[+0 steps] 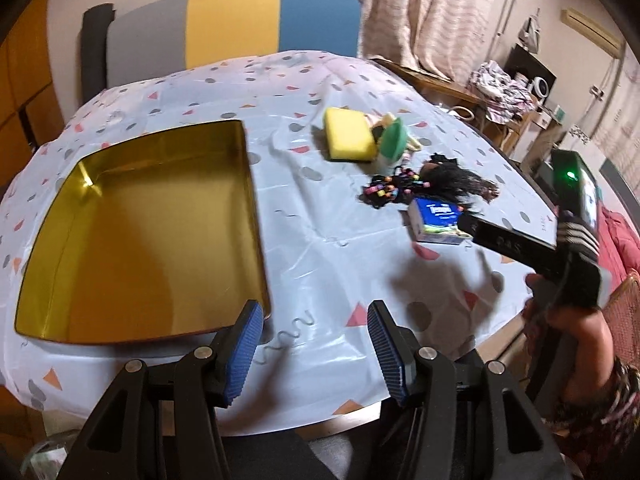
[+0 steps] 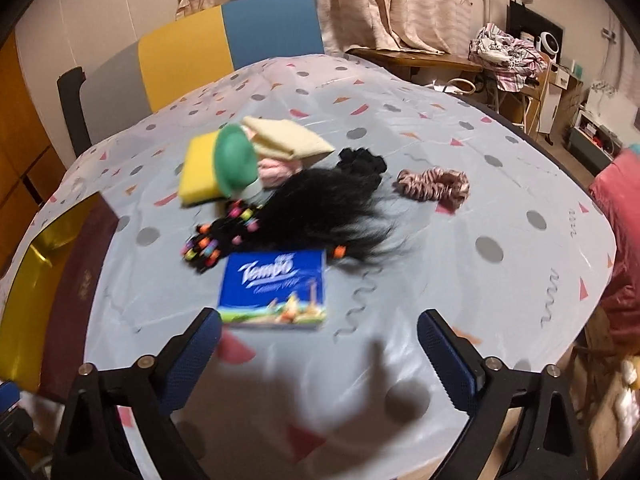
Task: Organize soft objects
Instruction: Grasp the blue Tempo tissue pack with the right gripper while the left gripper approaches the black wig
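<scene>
Reach step, nothing gathered; right gripper, fingers apart and empty, nears tissue pack at lower centre; left gripper likewise spread; next: straddle pack, close, carry to gold tin.

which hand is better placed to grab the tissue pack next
Right, most likely. The right gripper is open and empty with the tissue pack just ahead of its fingertips. The left gripper, also open, sits by the gold tray, with the pile farther off.
</scene>
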